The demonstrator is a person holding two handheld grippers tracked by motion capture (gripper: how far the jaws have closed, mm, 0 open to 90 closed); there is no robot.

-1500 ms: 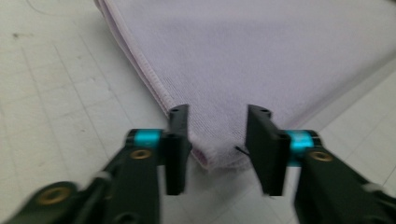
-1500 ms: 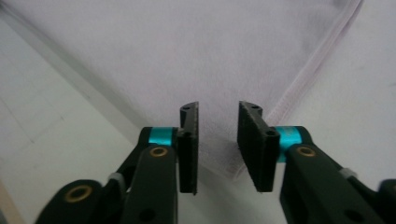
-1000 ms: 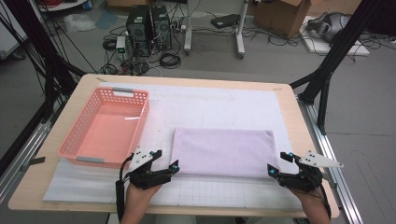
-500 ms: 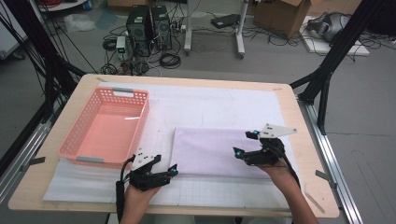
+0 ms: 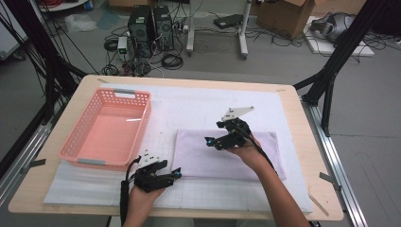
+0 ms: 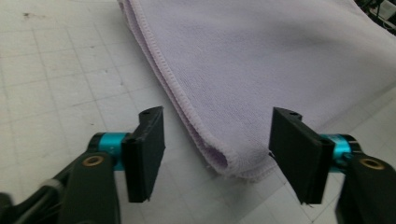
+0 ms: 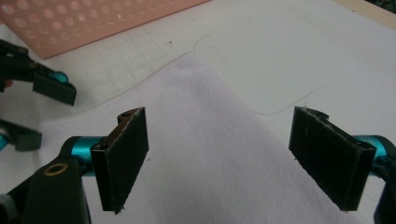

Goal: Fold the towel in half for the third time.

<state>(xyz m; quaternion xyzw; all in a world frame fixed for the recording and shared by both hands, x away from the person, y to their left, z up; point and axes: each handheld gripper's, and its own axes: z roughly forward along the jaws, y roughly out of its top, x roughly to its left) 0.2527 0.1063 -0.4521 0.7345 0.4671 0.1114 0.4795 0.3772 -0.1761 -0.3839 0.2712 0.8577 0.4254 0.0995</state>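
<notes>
Grey floor strewn with cables, computer towers and cardboard boxes lay behind a wooden bench (image 5: 56, 189) covered by a white gridded mat (image 5: 198, 109).

At the lower left of the high view, the left tongs (image 5: 176, 173) lay low over the mat, pointing right at the near left corner of a folded lilac towel (image 5: 265, 156). Their own view placed that folded corner (image 6: 233, 163) between the two black jaws, which had just been closing yet stood clear of the cloth on both sides, so they gripped nothing. The stitched hem of the towel ran from the corner toward the upper left of that frame.

Near the middle of the high view, the right tongs (image 5: 211, 141) hovered above the towel, pointing left, with a grey three-cornered plate (image 5: 236, 112) on top. Seen from their own camera, the jaws stood wide apart with only the flat cloth (image 7: 210, 154) beneath them, holding nothing. The left tongs (image 7: 46, 100) appeared at the left edge of that frame, beside the towel's corner.

The towel lay flat right of the frame's centre in the high view, its long side running across the picture. A pink plastic basket (image 5: 139, 132) stood at the left, well apart from the right tongs and just beyond the left ones.
</notes>
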